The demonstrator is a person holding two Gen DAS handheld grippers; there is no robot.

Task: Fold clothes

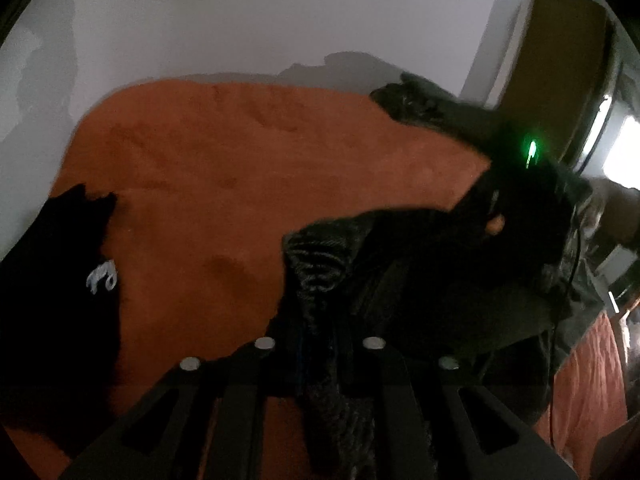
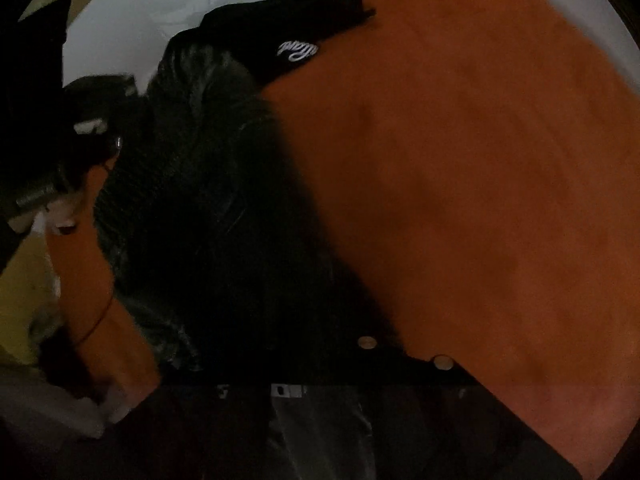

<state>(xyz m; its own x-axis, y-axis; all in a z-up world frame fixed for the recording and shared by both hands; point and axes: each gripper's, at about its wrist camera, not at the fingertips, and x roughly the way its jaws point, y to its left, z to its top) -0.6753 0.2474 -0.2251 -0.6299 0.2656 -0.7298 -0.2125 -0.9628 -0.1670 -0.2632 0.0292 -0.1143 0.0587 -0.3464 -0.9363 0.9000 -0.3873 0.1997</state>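
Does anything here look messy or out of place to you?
Mostly the dark grey garment: it hangs bunched and twisted from the left claw, not spread flat. A black garment with white lettering lies crumpled at the edge of the orange blanket. No damage shows; the light is dim.

Black slotted fingers (image 1: 248, 392) carry round silver screws (image 1: 189, 363); green light (image 1: 532, 148).

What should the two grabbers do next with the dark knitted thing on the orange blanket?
Probably lift and pull apart to spread it flat. The dark knitted garment hangs bunched between the left gripper fingers, and a dark mass of it fills the space in front of the right gripper. The orange blanket beside the black garment with white script offers room.
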